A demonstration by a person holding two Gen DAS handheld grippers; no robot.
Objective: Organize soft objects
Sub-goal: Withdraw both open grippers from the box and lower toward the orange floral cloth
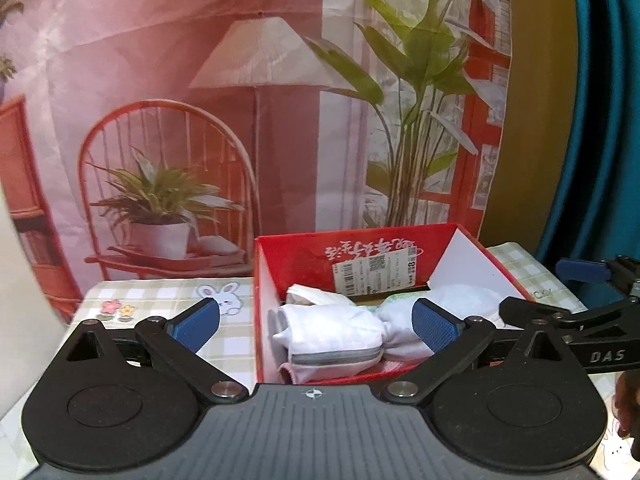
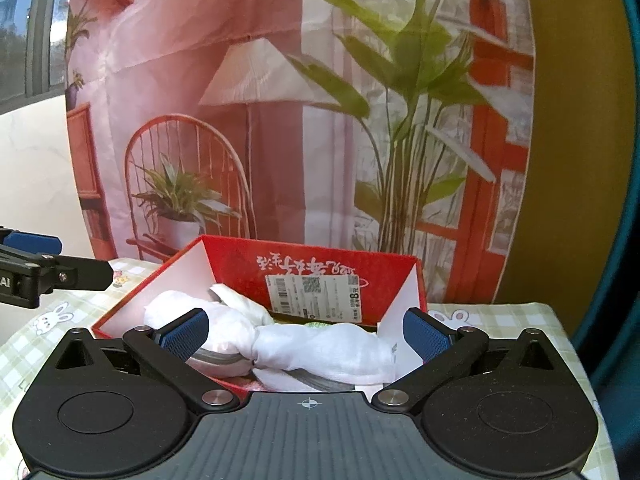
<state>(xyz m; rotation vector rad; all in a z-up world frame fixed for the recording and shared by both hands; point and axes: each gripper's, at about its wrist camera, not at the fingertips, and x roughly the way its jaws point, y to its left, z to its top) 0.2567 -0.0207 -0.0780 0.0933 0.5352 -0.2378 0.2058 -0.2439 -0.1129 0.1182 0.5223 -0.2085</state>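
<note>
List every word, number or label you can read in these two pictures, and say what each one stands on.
"DAS": on the black body of the right gripper, seen from the left wrist.
"AI": on the left gripper, cut off at the picture's edge.
"8": on the white sticker inside the red box; its barcode, QR code and small print are unreadable.
White brush script, upside down, on the box's inner wall: not legible.

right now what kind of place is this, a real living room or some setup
Probably a staged tabletop setup indoors, not a real living room: the chair, lamp and plants are printed on a wrinkled backdrop. In front, a checked bunny tablecloth covers a small table holding a red box of rolled white cloths.
</note>
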